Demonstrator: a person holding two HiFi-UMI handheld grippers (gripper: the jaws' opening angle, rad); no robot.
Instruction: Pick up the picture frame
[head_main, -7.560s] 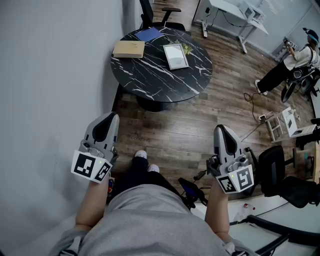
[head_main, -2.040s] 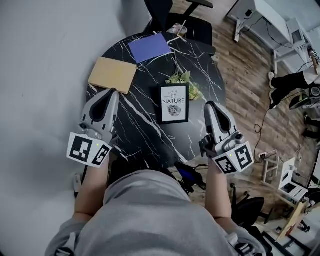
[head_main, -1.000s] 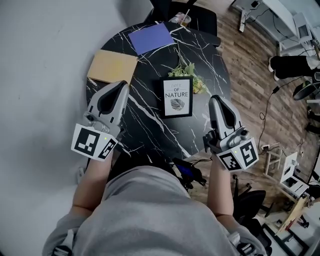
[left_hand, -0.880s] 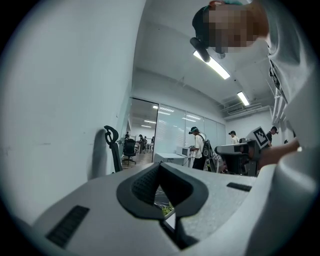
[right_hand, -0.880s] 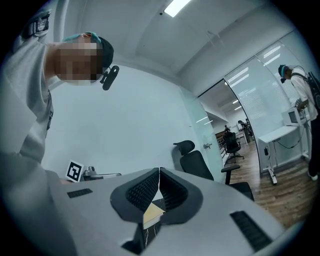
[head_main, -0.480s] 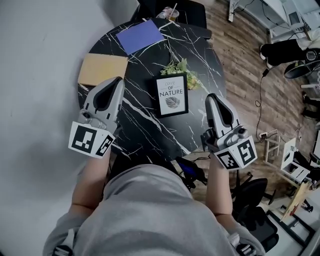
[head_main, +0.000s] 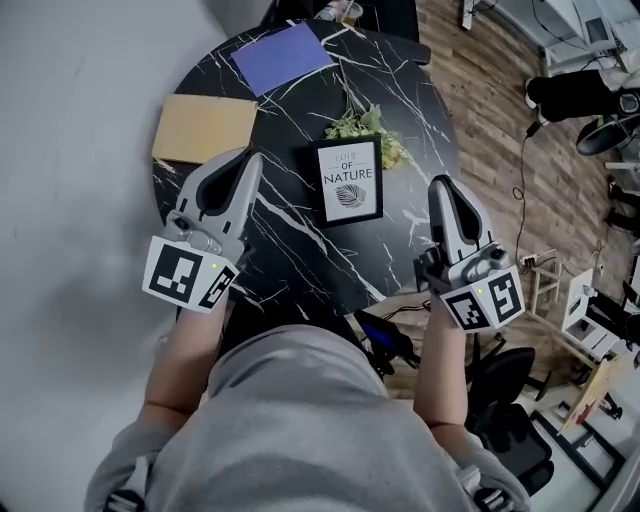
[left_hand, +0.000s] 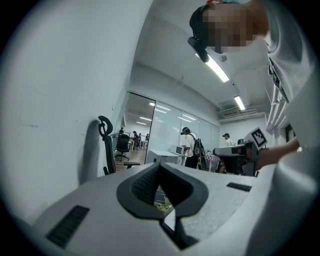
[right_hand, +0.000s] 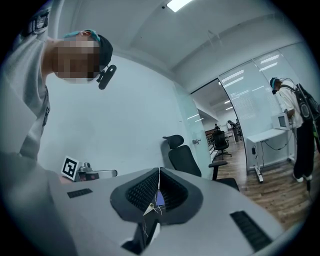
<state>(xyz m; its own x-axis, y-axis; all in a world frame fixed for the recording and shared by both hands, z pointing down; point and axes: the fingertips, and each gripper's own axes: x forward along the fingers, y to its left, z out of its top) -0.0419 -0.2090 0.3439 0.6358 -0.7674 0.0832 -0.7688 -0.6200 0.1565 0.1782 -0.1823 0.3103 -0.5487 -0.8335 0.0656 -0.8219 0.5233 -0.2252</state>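
Black-framed, the picture frame (head_main: 349, 181) lies flat on the marbled worktop (head_main: 295, 250), between your two hands. Its long axis runs almost straight away from you, and the print reads upright to you. Your left claw (head_main: 250, 160) and right claw (head_main: 441, 186) are both closed and empty.
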